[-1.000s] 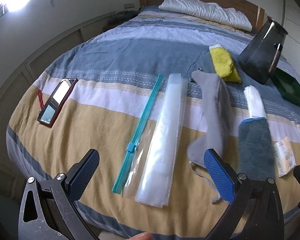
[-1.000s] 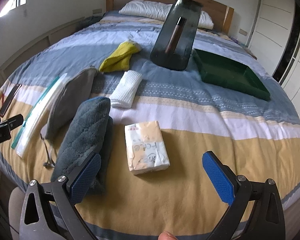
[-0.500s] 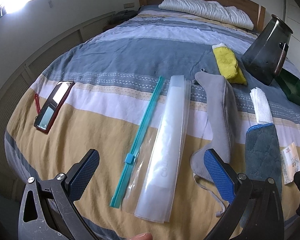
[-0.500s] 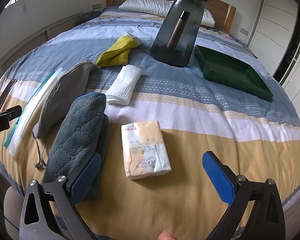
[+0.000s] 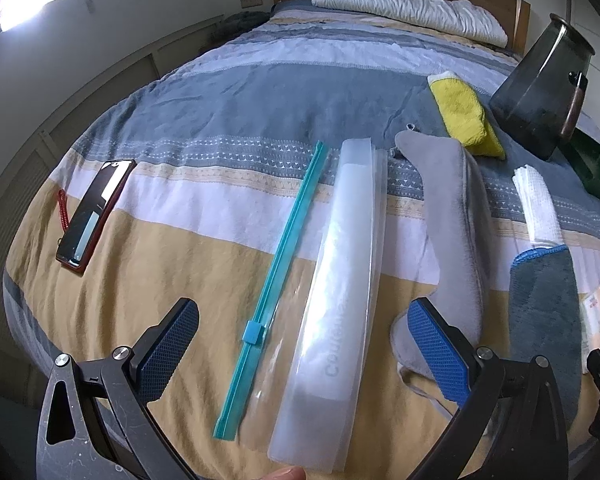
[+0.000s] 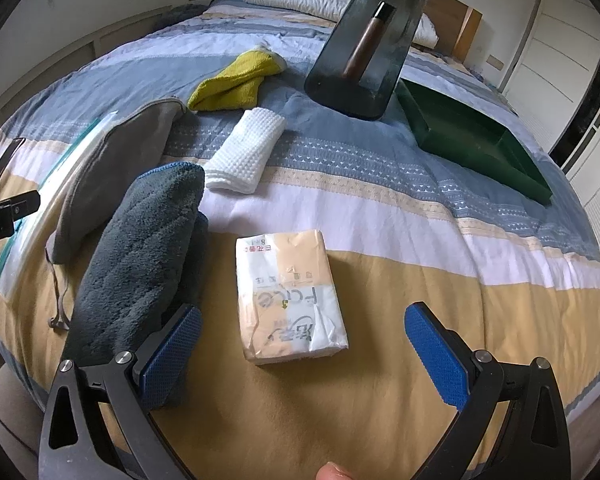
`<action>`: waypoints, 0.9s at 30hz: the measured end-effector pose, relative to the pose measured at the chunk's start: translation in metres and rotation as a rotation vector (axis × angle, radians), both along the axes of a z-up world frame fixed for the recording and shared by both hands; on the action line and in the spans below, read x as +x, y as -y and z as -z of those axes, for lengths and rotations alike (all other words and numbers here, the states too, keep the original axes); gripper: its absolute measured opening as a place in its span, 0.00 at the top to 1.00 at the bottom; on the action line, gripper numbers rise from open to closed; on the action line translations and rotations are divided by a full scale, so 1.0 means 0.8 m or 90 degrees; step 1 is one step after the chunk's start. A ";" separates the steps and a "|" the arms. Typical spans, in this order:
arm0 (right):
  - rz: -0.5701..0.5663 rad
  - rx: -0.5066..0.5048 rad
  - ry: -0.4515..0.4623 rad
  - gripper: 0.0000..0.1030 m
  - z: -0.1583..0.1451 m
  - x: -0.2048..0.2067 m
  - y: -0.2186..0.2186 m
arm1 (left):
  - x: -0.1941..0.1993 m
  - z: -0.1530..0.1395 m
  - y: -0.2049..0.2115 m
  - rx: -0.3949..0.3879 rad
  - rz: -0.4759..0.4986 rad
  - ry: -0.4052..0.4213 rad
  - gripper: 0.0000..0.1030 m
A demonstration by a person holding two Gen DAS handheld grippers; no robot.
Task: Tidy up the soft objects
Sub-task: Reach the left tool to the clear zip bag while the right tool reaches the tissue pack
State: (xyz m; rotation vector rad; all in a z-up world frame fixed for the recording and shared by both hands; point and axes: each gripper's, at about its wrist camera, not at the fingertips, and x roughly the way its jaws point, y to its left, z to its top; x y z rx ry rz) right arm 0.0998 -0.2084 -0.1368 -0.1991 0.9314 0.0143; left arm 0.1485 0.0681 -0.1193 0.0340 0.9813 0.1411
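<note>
On the striped bedspread lie a clear zip bag (image 5: 332, 292) with a teal slider strip (image 5: 276, 264), a grey pouch (image 5: 452, 216) (image 6: 112, 172), a dark teal plush cloth (image 5: 544, 304) (image 6: 140, 256), a white waffle cloth (image 6: 246, 156) (image 5: 536, 204), a yellow cloth (image 6: 236, 82) (image 5: 462, 112) and a tissue pack (image 6: 288, 296). My left gripper (image 5: 300, 344) hovers open over the near end of the zip bag. Open as well, my right gripper (image 6: 300, 344) hangs above the tissue pack, its left finger beside the plush cloth.
A dark glass vase (image 6: 370, 40) with a brown stick inside stands mid-bed. A green tray (image 6: 472, 136) sits to its right. A phone (image 5: 96, 216) with a red cord lies at the left. Pillows (image 5: 408, 8) and headboard are at the far end.
Both grippers have drifted slightly forward and lower over the bed. The items lie where they were, and both jaws stay open.
</note>
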 end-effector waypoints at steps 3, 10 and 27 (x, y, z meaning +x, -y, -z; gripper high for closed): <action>-0.002 -0.006 -0.006 0.00 0.005 0.007 0.000 | 0.007 0.006 0.001 0.008 0.007 -0.014 0.01; -0.004 -0.006 -0.023 0.00 0.019 0.024 0.008 | 0.026 0.020 0.006 0.028 0.037 -0.043 0.01; -0.036 0.005 -0.059 0.14 0.043 0.052 0.017 | 0.087 0.051 0.009 0.021 0.078 -0.131 0.01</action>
